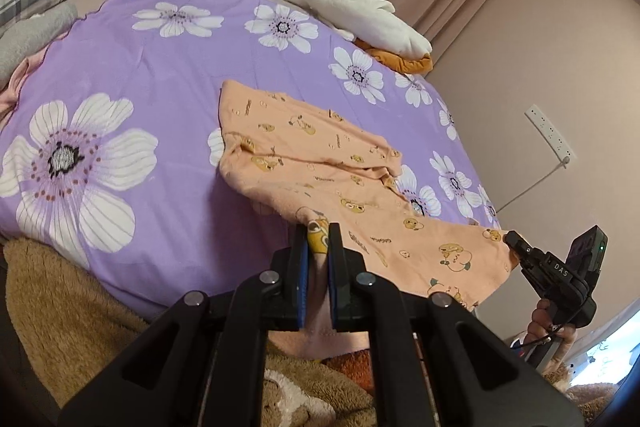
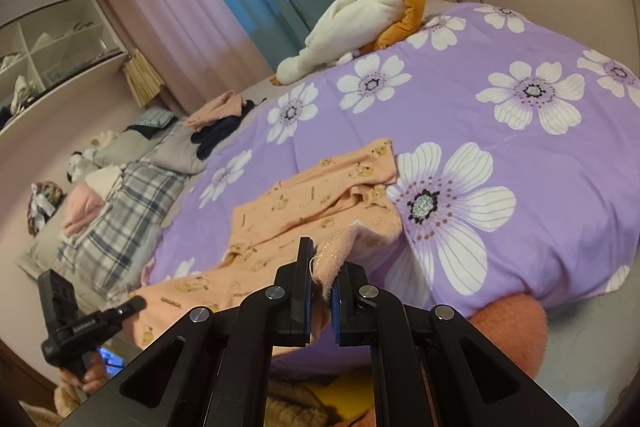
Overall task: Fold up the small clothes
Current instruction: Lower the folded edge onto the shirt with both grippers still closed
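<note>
Both claws, left claw [image 1: 318, 247] and right claw [image 2: 322, 267], pinch the peach garment [image 1: 320, 155] at 6 o'clock on the bed [image 1: 160, 67]. Uneven pulling may wrinkle the fold, I think.

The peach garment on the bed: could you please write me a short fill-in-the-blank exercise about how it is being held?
1. The left gripper is shut on the edge of the ____ garment.
2. The garment lies partly on a purple bedspread printed with white ____.
3. The right gripper also grips the garment, so ____ grippers hold it.
4. The white plush toy lies near the ____.

Missing words: peach; flowers; both; curtains
</note>
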{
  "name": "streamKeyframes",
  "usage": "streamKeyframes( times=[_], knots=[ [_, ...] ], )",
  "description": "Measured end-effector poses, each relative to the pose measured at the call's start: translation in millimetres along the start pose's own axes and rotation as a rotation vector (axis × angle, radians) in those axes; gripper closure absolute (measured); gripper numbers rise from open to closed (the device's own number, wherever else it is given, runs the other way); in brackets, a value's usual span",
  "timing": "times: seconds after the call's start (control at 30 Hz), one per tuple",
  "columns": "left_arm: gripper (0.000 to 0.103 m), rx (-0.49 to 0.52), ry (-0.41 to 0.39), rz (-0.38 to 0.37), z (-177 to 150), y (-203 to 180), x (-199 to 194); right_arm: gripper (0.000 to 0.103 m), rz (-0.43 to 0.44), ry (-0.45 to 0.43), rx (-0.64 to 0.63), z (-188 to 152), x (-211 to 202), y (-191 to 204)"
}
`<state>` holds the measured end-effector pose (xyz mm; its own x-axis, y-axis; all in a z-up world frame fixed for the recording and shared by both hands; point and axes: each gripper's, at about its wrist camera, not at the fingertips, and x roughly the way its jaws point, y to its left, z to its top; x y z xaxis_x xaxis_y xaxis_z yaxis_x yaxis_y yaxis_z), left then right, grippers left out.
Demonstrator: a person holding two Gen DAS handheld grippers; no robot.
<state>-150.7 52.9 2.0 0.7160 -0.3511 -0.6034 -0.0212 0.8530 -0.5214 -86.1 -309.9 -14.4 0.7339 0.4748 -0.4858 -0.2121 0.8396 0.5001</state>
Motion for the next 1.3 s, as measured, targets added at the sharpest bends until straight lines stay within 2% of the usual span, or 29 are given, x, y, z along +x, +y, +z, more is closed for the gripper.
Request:
streamKeyframes(
  times=[0.2, 0.43, 0.87, 1.1, 1.3],
  knots=[
    [0.096, -0.021, 0.007, 0.003, -6, 5, -2, 0.094, -0.009, 0.011, 0.022, -4, 3, -5],
    [0.096, -0.055, -0.004, -0.001, 5, 14, 4, 0.094, -0.021, 0.030, 0.030, 4, 16, -7],
    [0.096, -0.093, 0.042, 0.033, 67, 27, 62, 0.095, -0.102, 0.073, 0.045, 53, 84, -13],
    [0.096, -0.103, 0.081, 0.069, 109, 35, 98, 0.095, -0.121, 0.129, 0.076, 82, 132, -20],
    [0.096, -0.134, 0.152, 0.096, 132, 50, 142, 0.095, -0.142, 0.201, 0.122, 97, 179, -35]
  ],
)
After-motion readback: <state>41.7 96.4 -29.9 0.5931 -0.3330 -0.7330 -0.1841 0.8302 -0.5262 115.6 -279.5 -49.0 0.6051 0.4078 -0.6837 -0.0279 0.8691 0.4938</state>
